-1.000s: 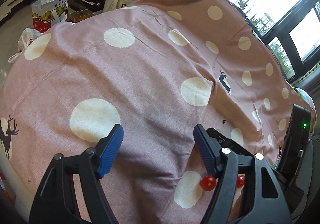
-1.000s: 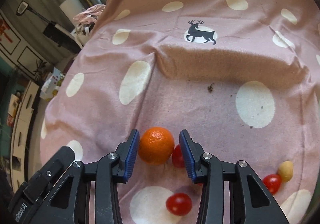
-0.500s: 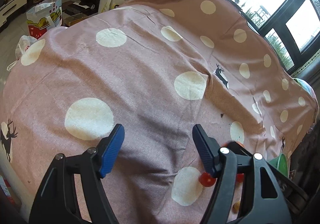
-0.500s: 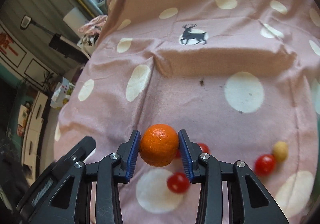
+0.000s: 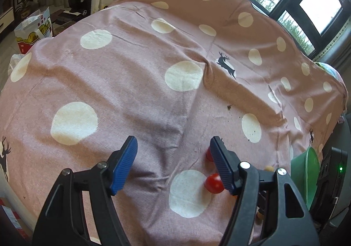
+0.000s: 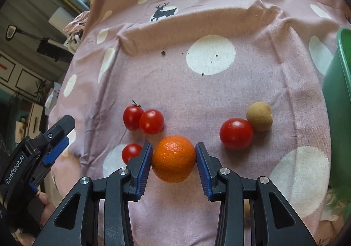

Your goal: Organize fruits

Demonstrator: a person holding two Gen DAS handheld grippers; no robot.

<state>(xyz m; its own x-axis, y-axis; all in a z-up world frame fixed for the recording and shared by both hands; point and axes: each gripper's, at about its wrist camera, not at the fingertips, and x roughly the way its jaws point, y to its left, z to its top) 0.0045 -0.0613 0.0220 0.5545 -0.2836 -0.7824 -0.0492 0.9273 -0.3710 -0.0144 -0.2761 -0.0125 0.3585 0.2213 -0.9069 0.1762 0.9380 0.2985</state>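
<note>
Squarely between right jaws: orange

The right tongs, black frames with ribbed blue pads, angle steeply downward, both pads pressed against the sides of a round orange fruit. The left tongs tilt downward too, jaws standing wide with nothing between them. Fingertips of a bare hand grip the left tongs' black handle.
</note>
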